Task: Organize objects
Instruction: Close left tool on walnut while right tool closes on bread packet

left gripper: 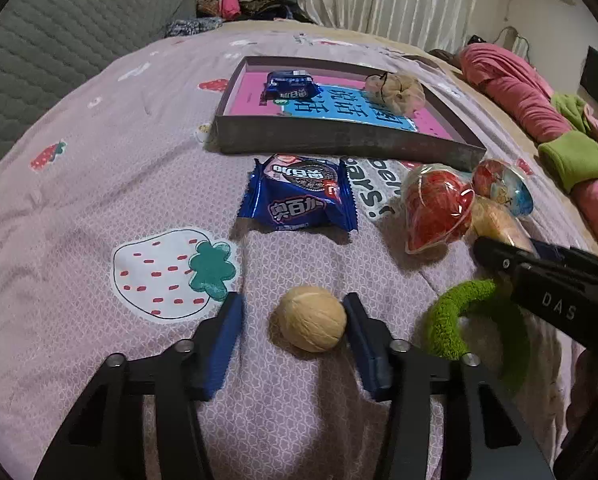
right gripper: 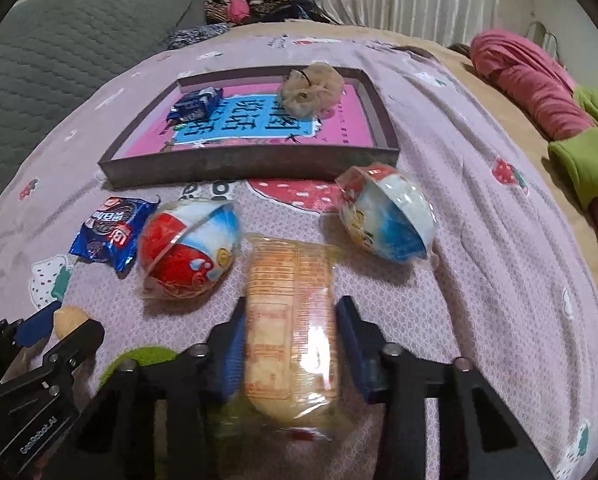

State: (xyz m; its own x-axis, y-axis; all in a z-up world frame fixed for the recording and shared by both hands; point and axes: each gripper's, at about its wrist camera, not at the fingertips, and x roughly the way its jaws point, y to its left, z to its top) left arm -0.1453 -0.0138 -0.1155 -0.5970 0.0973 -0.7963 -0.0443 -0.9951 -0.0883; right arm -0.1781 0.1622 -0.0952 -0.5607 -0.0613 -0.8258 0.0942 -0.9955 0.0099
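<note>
Jaws of the left gripper (left gripper: 293,332) are spread around the walnut (left gripper: 310,319), while the right gripper (right gripper: 291,344) is clamped lengthwise on the wrapped snack (right gripper: 289,320).

Both grippers, left (left gripper: 293,332) and right (right gripper: 291,344), angle downward.

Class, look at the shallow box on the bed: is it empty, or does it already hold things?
Not empty. The box holds a blue cookie packet and a beige scrunchie, lying on its printed pink floor.

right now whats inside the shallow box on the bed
The shallow box holds a blue cookie packet and a beige scrunchie, both lying on a pink and blue printed sheet. Anything beneath that sheet is hidden.
</note>
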